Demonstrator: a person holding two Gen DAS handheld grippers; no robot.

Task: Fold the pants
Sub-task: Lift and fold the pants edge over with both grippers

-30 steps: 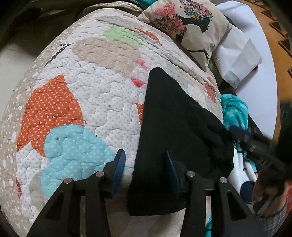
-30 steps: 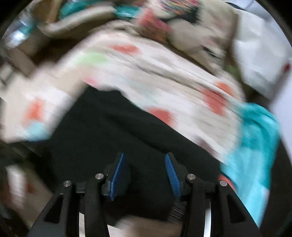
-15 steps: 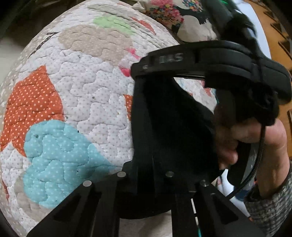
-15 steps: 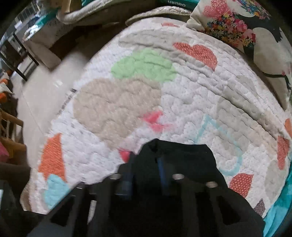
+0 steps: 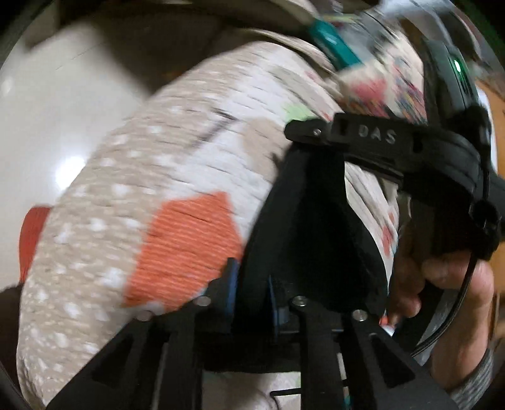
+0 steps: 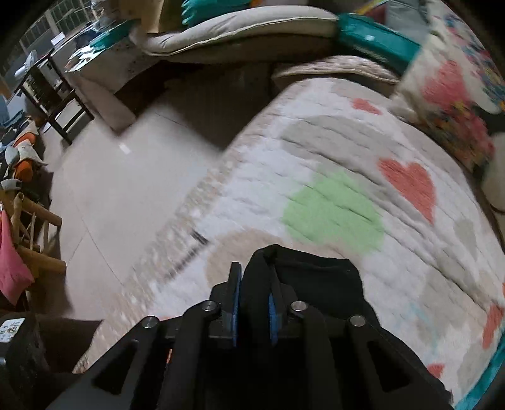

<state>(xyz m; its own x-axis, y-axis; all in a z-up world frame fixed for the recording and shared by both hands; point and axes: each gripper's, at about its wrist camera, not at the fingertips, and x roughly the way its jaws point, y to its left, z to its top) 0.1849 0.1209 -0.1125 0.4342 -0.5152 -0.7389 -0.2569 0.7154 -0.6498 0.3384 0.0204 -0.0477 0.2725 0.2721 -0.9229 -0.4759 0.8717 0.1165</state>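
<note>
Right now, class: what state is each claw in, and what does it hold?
Left claw: closed on a fold of the black pants.
Right claw: closed on a bunched edge of the black pants.

floor (image 6: 126, 176): pale glossy tiles, glare spots
sofa (image 6: 240, 25): beige cushions, far side
side table (image 6: 53, 91): dark frame, left
bedding: patchwork quilt (image 6: 331, 176)

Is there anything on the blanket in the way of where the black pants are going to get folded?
Nothing visible. Both the left gripper and the right gripper already pinch the pants, and the blanket ahead looks bare up to the pillow.
</note>
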